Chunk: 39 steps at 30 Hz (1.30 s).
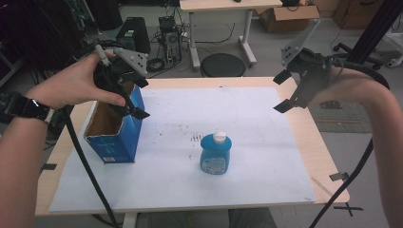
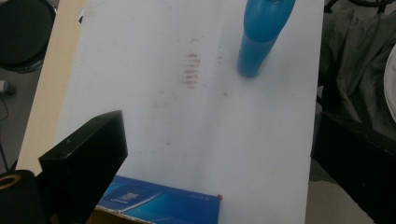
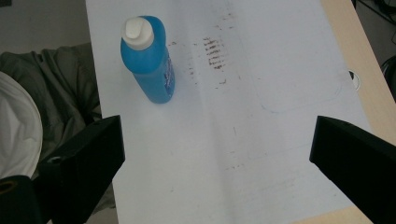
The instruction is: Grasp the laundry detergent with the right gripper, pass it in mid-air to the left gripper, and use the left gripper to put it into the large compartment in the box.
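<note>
A blue bottle (image 1: pixel 215 154) with a white cap stands upright near the middle of the white sheet (image 1: pixel 247 142); it also shows in the left gripper view (image 2: pixel 261 37) and the right gripper view (image 3: pixel 149 60). An open blue box (image 1: pixel 115 130) stands at the sheet's left side, its top edge (image 2: pixel 159 205) just under my left gripper. My left gripper (image 1: pixel 136 97) hovers above the box, open and empty. My right gripper (image 1: pixel 283 90) hangs in the air over the table's far right part, open and empty.
The wooden table (image 1: pixel 323 156) reaches beyond the sheet on both sides. Behind it stand a round black stool (image 1: pixel 222 65), a second table (image 1: pixel 228 5), computer gear (image 1: pixel 167 35) and cardboard boxes (image 1: pixel 294 16). Cables trail from both grippers.
</note>
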Available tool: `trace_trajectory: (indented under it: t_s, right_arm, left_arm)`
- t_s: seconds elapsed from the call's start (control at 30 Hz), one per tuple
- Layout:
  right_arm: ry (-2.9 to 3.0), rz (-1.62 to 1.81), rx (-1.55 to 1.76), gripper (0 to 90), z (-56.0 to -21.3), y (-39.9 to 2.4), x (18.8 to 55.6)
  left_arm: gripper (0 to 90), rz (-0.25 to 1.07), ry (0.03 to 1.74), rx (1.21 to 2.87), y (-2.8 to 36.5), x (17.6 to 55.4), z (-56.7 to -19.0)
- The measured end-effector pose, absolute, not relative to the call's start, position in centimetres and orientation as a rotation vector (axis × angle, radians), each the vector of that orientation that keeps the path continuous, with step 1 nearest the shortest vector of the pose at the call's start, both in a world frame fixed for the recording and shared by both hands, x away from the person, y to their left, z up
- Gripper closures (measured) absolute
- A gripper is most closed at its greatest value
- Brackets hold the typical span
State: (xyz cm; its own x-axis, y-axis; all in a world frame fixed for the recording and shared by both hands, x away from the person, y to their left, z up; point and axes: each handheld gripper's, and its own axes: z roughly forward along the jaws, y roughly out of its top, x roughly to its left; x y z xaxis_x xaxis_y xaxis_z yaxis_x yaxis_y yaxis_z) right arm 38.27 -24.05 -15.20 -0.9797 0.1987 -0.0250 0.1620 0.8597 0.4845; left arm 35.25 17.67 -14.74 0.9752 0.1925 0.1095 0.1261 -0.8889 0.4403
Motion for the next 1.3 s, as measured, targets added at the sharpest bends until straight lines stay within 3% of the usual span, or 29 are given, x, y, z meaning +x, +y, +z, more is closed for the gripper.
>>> trace_trajectory:
  t_s: [0.77,1.3]
  right_arm:
    - [2.887,0.893,0.226,2.5,-15.5,-24.4,36.1]
    - [2.783,1.127,0.225,1.2,-19.2,-25.7,34.9]
  left_arm:
    - [4.3,0.210,0.215,2.702,17.4,34.0,-15.8]
    - [4.4,0.220,0.235,2.714,17.3,33.8,-16.8]
